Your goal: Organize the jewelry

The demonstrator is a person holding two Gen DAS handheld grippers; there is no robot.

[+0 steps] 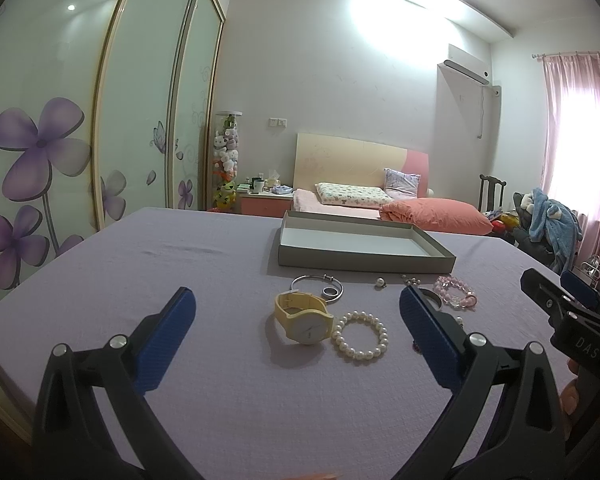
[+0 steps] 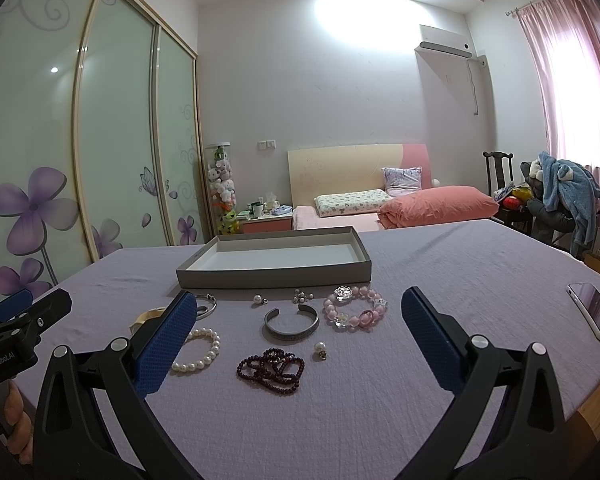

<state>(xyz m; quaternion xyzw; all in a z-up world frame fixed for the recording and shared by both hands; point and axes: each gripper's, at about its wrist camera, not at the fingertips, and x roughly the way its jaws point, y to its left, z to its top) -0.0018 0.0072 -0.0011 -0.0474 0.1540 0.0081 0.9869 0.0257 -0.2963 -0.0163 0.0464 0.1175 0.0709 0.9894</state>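
A shallow grey box point(image 1: 364, 258) point(image 2: 276, 276) lies empty on the lilac cloth. Before it is scattered jewelry: a yellow watch point(image 1: 304, 318), a white pearl bracelet point(image 1: 360, 336) point(image 2: 198, 350), a thin silver bangle point(image 1: 320, 288), a silver cuff point(image 2: 291, 324), a pink bead bracelet point(image 2: 354, 308) point(image 1: 456, 292), a dark red bead string point(image 2: 272, 368), and small pearl pieces point(image 2: 320, 350). My left gripper point(image 1: 298, 322) hovers open just short of the watch. My right gripper point(image 2: 300, 328) hovers open near the cuff. Neither holds anything.
A phone point(image 2: 594, 316) lies near the table's right edge. Beyond the table are a bed with a pink quilt point(image 2: 436, 204), sliding wardrobe doors point(image 1: 52, 120) on the left, and a chair piled with clothes point(image 2: 560, 196) by the pink curtain.
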